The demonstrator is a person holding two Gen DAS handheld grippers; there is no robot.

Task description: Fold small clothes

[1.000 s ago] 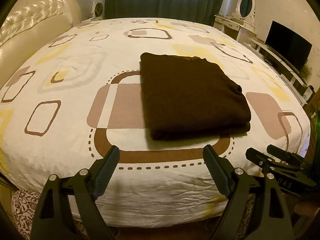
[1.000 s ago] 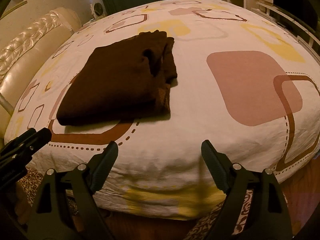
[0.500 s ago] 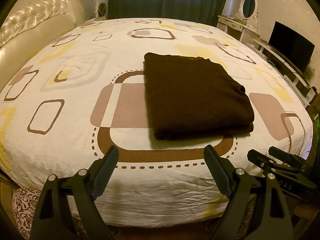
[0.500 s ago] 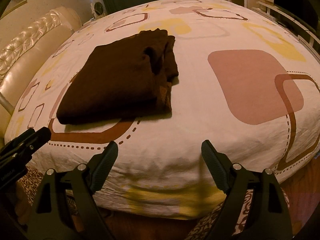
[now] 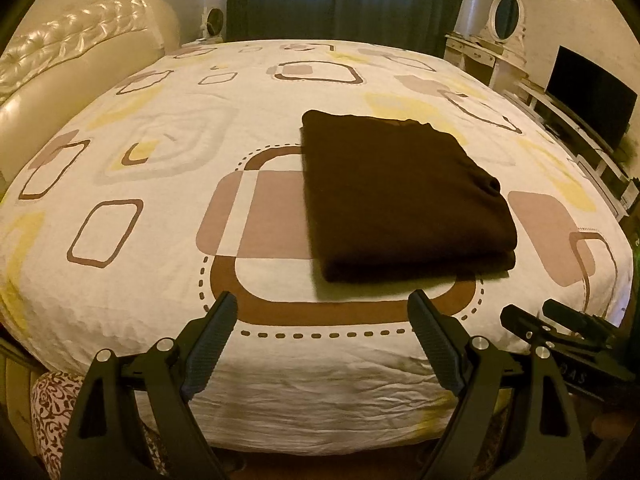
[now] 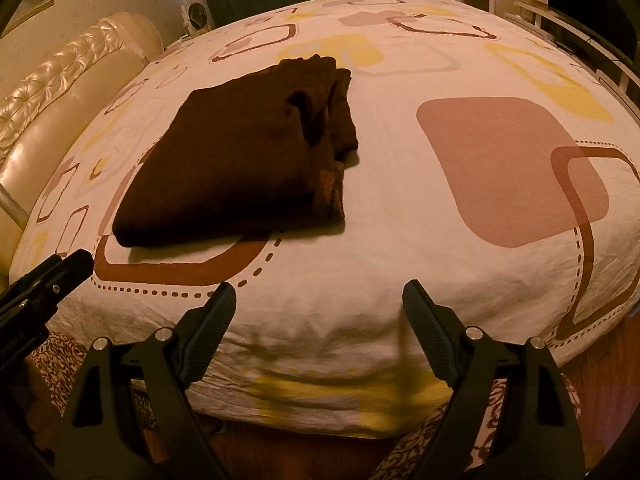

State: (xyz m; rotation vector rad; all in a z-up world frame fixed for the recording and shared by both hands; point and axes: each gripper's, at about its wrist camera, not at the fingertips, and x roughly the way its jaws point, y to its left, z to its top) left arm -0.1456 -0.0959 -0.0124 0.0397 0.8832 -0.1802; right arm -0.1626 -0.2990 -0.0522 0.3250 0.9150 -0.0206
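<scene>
- Left view: folded brown sweater flat on the bed; left hand-held gripper spread, empty.
- Right view alone shows the sweater's bunched layered edge; right hand-held gripper spread, empty.

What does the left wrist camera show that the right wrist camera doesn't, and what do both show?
Only the left wrist view: the oval vanity mirror and dark TV screen, plus the garment's neat flat top. Only the right wrist view: the bunched, layered side edge of the folded brown garment. Both share: the garment lying folded on the patterned bed, the tufted headboard, and the left gripper and right gripper open and empty, short of the cloth.
</scene>
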